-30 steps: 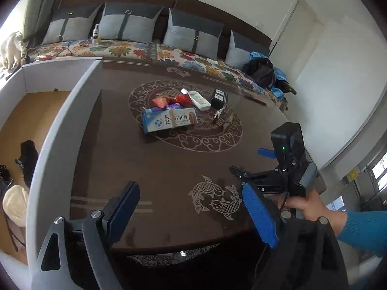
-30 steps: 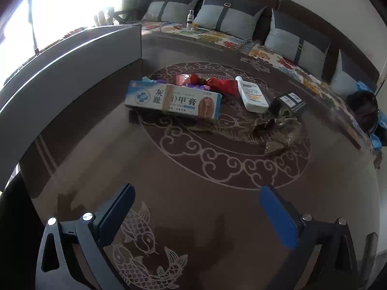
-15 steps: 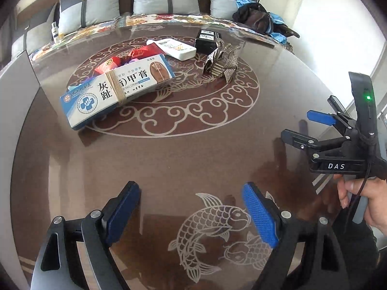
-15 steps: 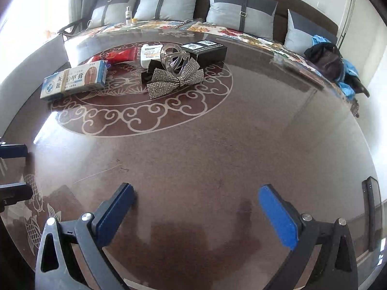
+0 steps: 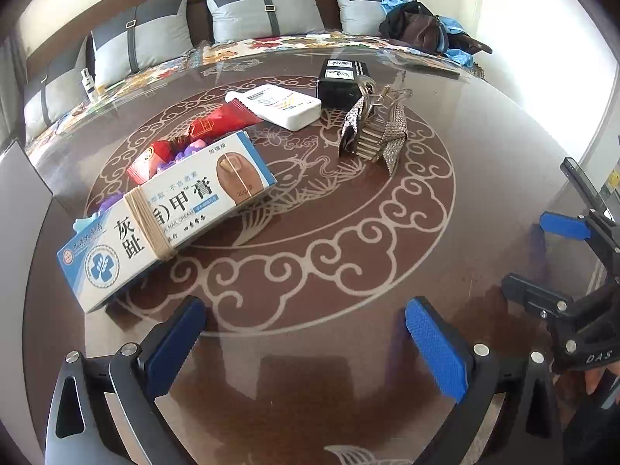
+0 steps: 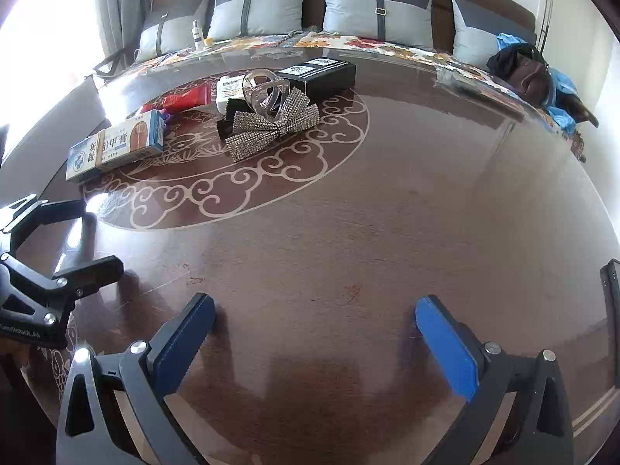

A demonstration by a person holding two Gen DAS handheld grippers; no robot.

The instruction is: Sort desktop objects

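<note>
My left gripper (image 5: 306,343) is opening up, its jaws far apart with nothing between them, just shiny brown table (image 5: 484,147) with pale curly swirls. Its pads are blue and bumpy. My right gripper (image 6: 316,343) is wide too and holds nothing.

Ahead of my left gripper and off to its left lies a long cardboard box (image 5: 166,215). It is white and blue, flat and smooth, with a rubber band (image 5: 149,228) wrapped around it. Behind the box are crinkly red packets (image 5: 217,122). A little purple thing (image 5: 190,151) peeks out there, but the box hides most of it, so I cannot tell what it is.

Farther ahead lies a flat white bottle (image 5: 277,106). To its right stands a black box (image 5: 341,81) with white labels on top. In front of the black box is a sparkly bow (image 5: 374,130), folded and covered in tiny shiny stones. From my right gripper the bow (image 6: 271,126) sits ahead and to the left, with a clear plastic ring (image 6: 265,91) standing up on it.

Past the table is a sofa with gray square pillows (image 6: 378,6) and a flowery cloth. A small bottle (image 6: 197,35) stands there. A dark bag (image 5: 416,27) lies on blue stuff.

At the right edge of my right gripper's view, a thin dark thing (image 6: 612,310) is cut off.
</note>
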